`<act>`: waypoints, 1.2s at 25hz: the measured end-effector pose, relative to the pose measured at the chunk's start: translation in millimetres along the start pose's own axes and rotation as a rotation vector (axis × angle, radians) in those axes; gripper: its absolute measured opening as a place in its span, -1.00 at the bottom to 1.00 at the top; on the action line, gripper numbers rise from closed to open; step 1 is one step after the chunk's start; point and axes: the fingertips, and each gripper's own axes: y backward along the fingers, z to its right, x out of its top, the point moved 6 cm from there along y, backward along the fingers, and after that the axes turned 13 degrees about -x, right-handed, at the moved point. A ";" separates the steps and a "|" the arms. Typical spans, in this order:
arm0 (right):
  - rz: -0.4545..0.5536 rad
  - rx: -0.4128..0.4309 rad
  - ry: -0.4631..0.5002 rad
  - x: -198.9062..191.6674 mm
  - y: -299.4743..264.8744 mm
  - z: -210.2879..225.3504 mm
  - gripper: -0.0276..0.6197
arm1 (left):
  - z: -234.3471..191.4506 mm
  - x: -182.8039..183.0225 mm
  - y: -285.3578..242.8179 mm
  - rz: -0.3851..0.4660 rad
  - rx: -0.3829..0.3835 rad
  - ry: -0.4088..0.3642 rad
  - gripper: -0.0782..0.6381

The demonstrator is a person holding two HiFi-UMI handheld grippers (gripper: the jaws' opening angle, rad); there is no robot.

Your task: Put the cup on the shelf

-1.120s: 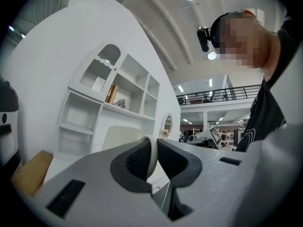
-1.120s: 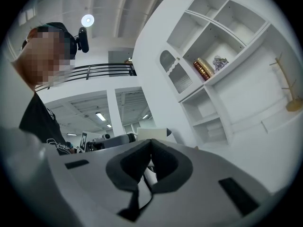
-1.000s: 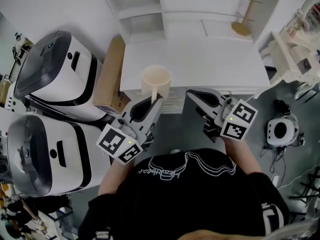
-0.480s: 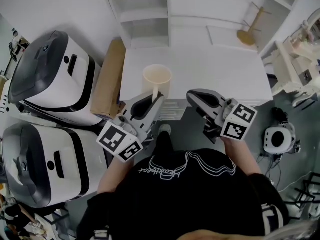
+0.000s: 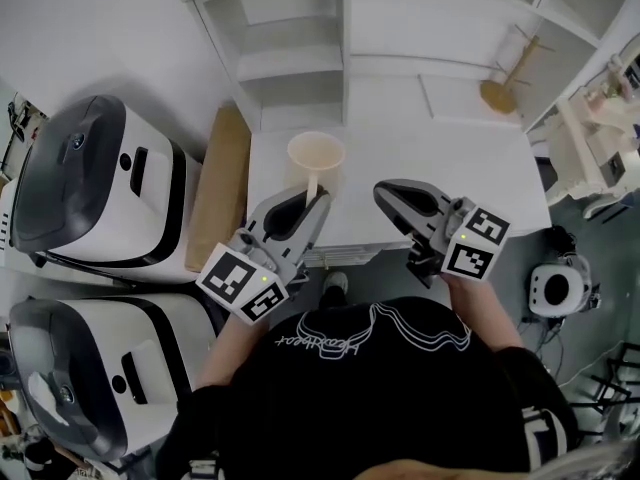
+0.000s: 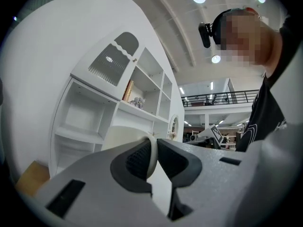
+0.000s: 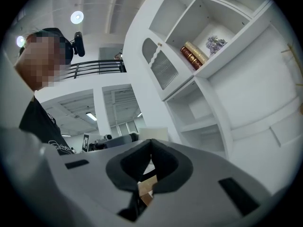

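Observation:
A cream cup (image 5: 316,154) hangs upright over the near left part of the white table (image 5: 440,158). My left gripper (image 5: 319,197) is shut on its thin handle. In the left gripper view the handle (image 6: 151,151) is pinched between the dark pads, and the cup's pale body (image 6: 122,140) rises just behind them. Beyond it stands the white shelf unit (image 6: 80,119) with open compartments. My right gripper (image 5: 383,194) is shut with nothing in it, level with the left one and to its right. The shelf unit (image 5: 290,43) lies past the table's far edge.
Two big white and black machines (image 5: 95,183) (image 5: 85,368) stand at the left, with a flat cardboard box (image 5: 216,186) between them and the table. A wooden stand (image 5: 505,86) is at the back right. Books (image 7: 191,54) sit high in the shelf.
The person has stepped forward: table and shelf have slid nearer in the head view. The cup, still gripped by its handle, now hangs over the table top. The right gripper stays shut alongside.

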 end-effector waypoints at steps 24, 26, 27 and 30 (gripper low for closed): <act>0.053 -0.066 0.028 52.4 -101.4 57.2 -0.89 | -161.0 46.1 -36.1 0.052 -0.038 -0.008 -0.67; 0.054 -0.070 0.024 52.9 -106.2 62.2 -0.90 | -172.5 49.6 -39.0 0.060 -0.035 -0.013 -0.67; 0.053 -0.072 0.022 52.9 -108.7 64.7 -0.90 | -178.5 51.1 -40.4 0.062 -0.032 -0.015 -0.67; 0.052 -0.077 0.017 52.5 -115.0 71.1 -0.90 | -195.2 54.2 -43.7 0.070 -0.022 -0.033 -0.67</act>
